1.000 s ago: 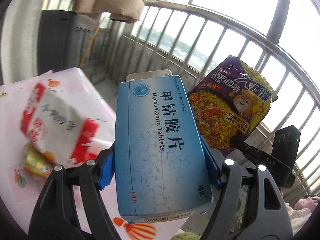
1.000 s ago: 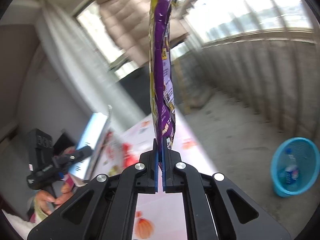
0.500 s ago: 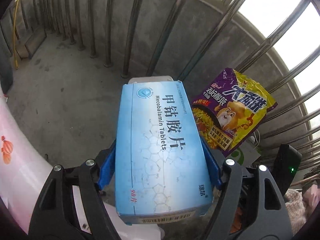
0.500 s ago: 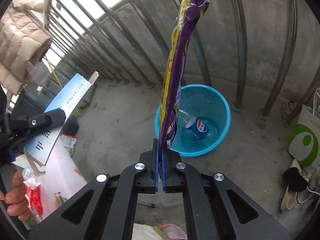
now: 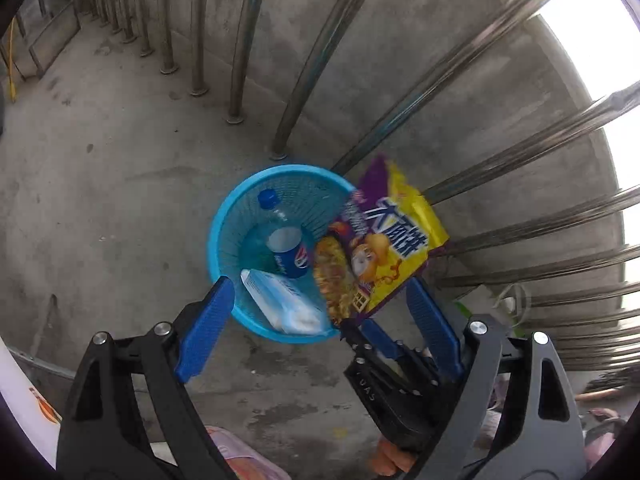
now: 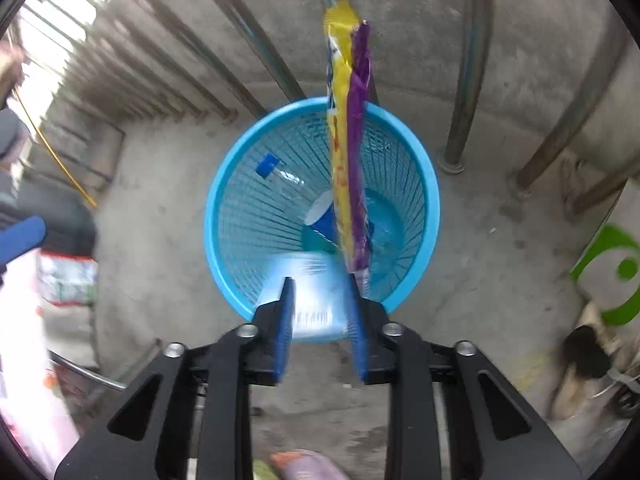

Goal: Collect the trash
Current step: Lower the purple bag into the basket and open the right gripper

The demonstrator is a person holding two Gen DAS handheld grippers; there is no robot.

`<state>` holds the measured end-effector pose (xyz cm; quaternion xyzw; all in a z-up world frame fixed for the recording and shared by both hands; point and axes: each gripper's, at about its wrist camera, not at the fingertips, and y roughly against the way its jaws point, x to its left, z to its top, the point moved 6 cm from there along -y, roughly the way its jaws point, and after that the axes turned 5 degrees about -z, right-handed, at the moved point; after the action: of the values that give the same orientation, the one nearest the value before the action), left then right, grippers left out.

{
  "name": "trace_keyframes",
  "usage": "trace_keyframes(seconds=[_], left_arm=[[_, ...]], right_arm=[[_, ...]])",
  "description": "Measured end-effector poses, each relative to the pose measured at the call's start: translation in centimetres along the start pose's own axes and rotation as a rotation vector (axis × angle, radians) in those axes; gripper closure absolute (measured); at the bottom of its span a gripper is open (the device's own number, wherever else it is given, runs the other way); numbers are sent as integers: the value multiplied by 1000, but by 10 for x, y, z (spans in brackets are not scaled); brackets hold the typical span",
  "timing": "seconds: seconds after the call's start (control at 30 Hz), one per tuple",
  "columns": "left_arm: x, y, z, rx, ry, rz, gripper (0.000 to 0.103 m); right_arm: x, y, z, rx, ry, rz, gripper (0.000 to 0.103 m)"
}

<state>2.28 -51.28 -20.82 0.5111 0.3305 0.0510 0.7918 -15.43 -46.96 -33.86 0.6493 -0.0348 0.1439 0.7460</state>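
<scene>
Going left to right, I count 2 grippers, 1 basket and 3 bits of trash. At the left edge of the left wrist view there's a sliver of white desk [image 5: 24, 408] with an orange print on it. The left gripper [image 5: 316, 304] has its blue pads spread wide with nothing between them; its jaws have just been opening. The pale blue medicine box [image 5: 280, 304] is blurred and lies tilted inside the blue basket [image 5: 218, 220], against the near wall. Also in there is 1 plastic bottle [image 5: 286, 246] with a blue cap and a blue label, lying on its side.

Next, the purple and yellow noodle packet [image 5: 380, 248], with a cartoon character and noodles printed on the front. It's over the right side of the basket's rim, lower end at the right gripper [image 6: 320, 312]. That gripper's jaws have just been opening too and stand partly apart. The packet's bottom edge is right by the right-hand pad; I can't tell if it still touches.

The floor [image 5: 100, 160] is bare stained concrete, with a low concrete wall and a curved row of metal railing bars [image 5: 244, 40] behind the basket, daylight above. At far right of the right wrist view sits 1 white bag with a green logo [image 6: 608, 276].
</scene>
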Motion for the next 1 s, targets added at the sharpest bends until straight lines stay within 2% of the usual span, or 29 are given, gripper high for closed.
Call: trace_keyframes(seconds=[0.03,0.27,0.37,0.5,0.6,0.7,0.87,0.93,1.0], left_arm=[[0,8,-2,-17,-5,0,20],[-5,80,-13,-153,-51,-10,20],[-5,126,-29,-212,-90,-21,20],[6,190,-56,-295,-133,14,20],[22,241,-83,-390,-160,61,20],[46,289,-117,-484,-123,91,20],[86,351,-176,-593,-42,151,20],[107,378,-204,-641,10,175,20],[130,399,-233,-682,74,230,20]], right_arm=[[-4,2,-2,-16,-14,10,62],[-28,12,1,-56,-127,44,62],[-21,26,-2,-70,-151,63,62],[-24,30,7,-97,-184,68,62],[-23,38,13,-122,-218,90,62],[-15,41,16,-140,-187,79,62],[7,34,16,-119,-148,79,62],[20,32,13,-111,-121,92,56],[40,26,8,-102,-52,78,51]])
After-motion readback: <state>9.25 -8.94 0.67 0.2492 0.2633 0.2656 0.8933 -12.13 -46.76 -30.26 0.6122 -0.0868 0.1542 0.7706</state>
